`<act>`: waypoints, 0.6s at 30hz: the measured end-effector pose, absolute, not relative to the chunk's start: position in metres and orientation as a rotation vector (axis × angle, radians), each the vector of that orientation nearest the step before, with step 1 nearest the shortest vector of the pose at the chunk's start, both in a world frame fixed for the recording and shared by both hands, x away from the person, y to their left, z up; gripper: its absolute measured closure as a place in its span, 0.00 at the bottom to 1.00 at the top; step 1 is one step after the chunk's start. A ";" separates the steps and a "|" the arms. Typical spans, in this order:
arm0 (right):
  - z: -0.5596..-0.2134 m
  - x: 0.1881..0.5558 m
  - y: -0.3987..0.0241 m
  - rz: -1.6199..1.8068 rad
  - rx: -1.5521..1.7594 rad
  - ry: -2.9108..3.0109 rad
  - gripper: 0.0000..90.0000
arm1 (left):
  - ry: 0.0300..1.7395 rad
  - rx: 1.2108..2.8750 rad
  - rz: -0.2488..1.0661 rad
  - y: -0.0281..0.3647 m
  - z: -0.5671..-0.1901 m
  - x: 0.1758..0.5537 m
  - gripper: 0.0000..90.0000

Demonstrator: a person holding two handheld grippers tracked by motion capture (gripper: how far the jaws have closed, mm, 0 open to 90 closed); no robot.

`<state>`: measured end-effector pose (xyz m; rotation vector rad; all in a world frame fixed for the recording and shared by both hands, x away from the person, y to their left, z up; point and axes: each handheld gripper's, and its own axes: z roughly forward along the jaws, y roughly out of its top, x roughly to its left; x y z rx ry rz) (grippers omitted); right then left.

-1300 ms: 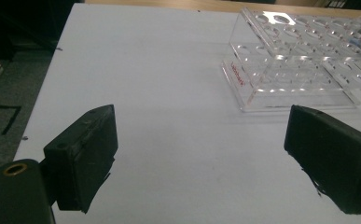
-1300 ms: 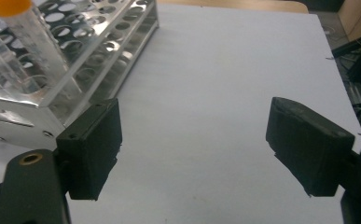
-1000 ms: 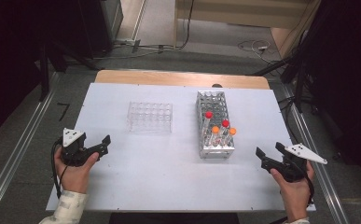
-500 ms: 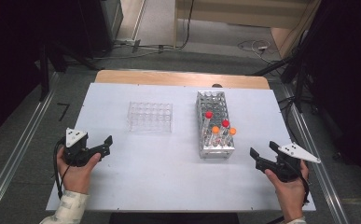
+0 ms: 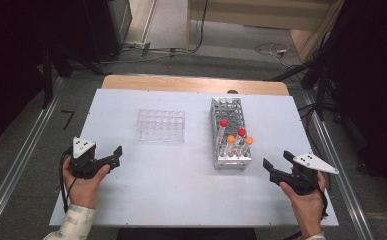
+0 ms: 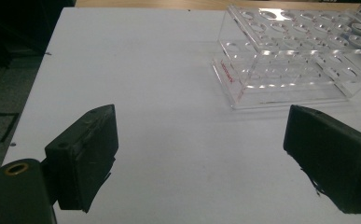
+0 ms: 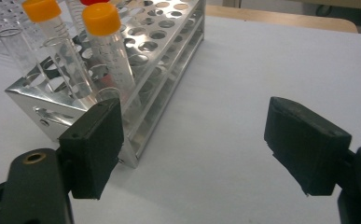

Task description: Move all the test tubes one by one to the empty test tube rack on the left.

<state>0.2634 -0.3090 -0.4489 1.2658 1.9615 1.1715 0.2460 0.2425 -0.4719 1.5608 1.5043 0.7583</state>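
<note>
edging right claw (image 5: 276, 167) toward metal rack (image 5: 229, 131)

Bright, even table light — dark surroundings (soft, slightly blurry).

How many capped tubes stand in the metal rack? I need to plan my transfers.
4: red-capped tubes and, orange-capped tubes and, all clustered at the metal rack's near end.

White table (image 5: 181, 200); silver metal rack (image 5: 229, 161) with orange caps (image 7: 101, 18) and red caps (image 5: 224, 123); clear plastic rack (image 5: 161, 125); black grippers (image 5: 116, 155).
</note>
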 end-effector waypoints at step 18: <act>-0.446 0.261 -0.279 1.219 1.175 2.035 0.23 | 1.498 1.567 0.757 0.240 -0.473 0.246 0.12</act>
